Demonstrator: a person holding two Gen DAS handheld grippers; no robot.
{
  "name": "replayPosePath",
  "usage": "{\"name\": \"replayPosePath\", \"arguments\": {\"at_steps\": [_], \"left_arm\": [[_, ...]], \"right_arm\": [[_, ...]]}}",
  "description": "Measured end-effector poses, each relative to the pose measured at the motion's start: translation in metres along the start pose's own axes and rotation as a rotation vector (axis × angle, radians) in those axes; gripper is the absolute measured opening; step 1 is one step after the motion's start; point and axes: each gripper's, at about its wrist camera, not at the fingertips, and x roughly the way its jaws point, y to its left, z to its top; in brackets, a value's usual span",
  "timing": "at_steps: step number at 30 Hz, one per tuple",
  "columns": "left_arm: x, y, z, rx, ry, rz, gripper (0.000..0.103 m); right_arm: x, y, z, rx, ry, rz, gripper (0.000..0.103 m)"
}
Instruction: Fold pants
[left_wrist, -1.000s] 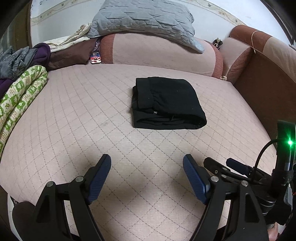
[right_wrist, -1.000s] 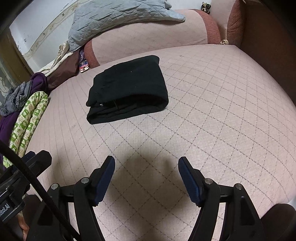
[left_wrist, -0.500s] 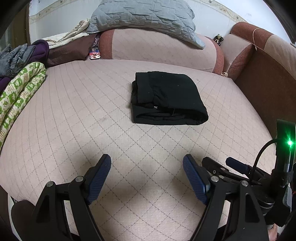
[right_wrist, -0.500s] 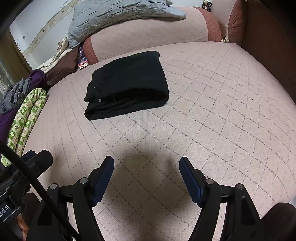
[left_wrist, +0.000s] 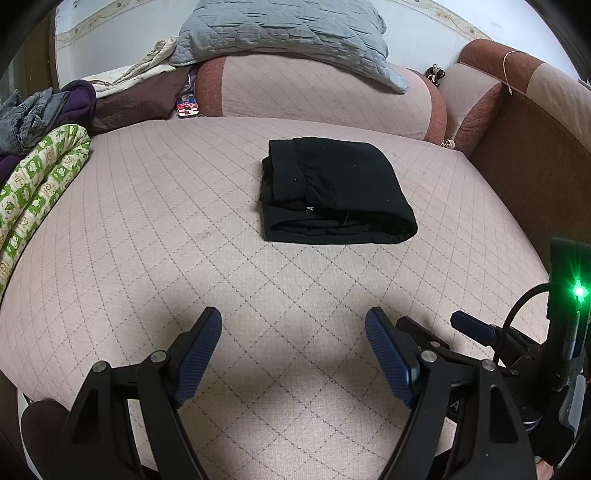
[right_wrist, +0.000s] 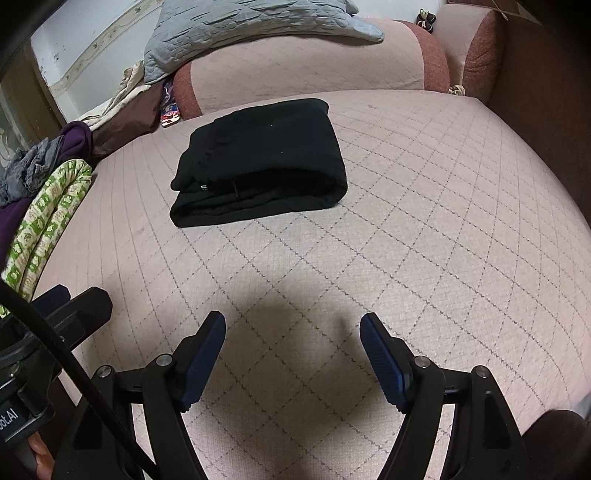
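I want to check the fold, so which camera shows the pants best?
The right wrist view: the pants look larger, their layered front edge facing the camera. The left wrist view shows them smaller, farther off.

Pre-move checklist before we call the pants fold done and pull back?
1. Pants folded into a compact stack: ok.
2. Pants lying flat on the bed, away from its edges: ok.
3. Left gripper open and empty: ok.
4. Right gripper open and empty: ok.
5. Both grippers apart from the pants, bare bed between: ok.
6. Layers inside the fold smooth: cannot tell, hidden.
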Motion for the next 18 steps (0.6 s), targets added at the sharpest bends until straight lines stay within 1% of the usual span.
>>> {"name": "replayPosePath", "arguments": {"at_steps": [18], "left_arm": [[0.003, 0.0015, -0.0053, -0.004, 0.007, 0.0, 0.079]], "right_arm": [[0.0023, 0.0058, -0.0054, -0.021, 0.008, -0.018, 0.081]]}}
